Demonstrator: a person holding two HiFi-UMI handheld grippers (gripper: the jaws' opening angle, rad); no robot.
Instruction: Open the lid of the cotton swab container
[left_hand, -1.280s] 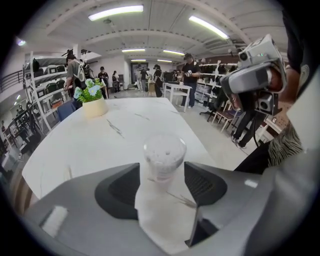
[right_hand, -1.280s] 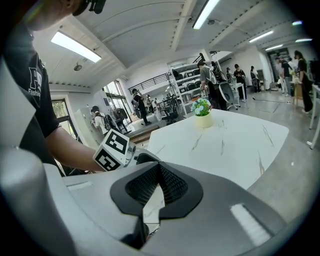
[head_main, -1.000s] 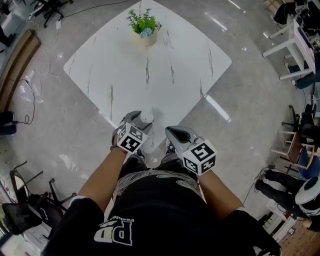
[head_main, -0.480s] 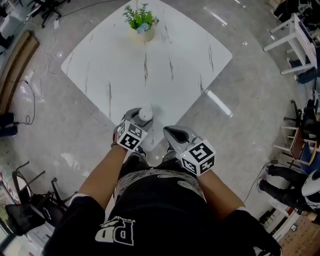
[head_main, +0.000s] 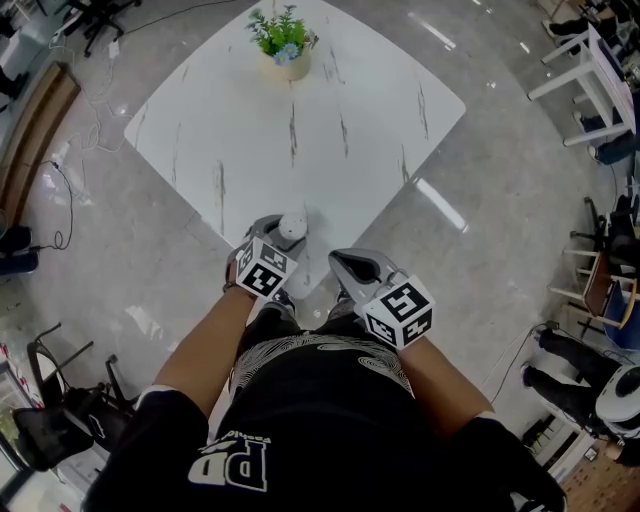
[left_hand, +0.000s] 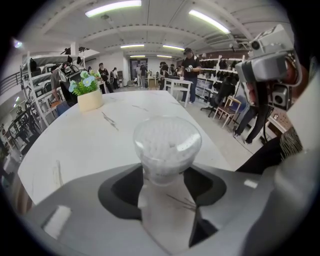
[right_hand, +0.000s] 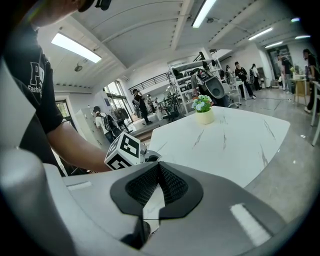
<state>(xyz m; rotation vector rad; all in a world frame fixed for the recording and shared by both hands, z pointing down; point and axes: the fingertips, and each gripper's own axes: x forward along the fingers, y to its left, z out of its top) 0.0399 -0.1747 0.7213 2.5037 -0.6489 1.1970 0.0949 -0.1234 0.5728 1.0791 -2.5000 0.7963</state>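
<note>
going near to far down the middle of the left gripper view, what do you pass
left gripper → cotton swab container → potted plant → people standing at the back of the room

The only real lettering I can see is on the person's black T-shirt: big white letters "PD" on its front in the head view, with a small line of print beside them too fine to read there. The right gripper view catches the same shirt, a large "P" with "Fashi" under it (the word's end is lost at the shirt's edge). The cubes on the left gripper and the right gripper carry black-and-white square markers, patterns rather than words.
</note>
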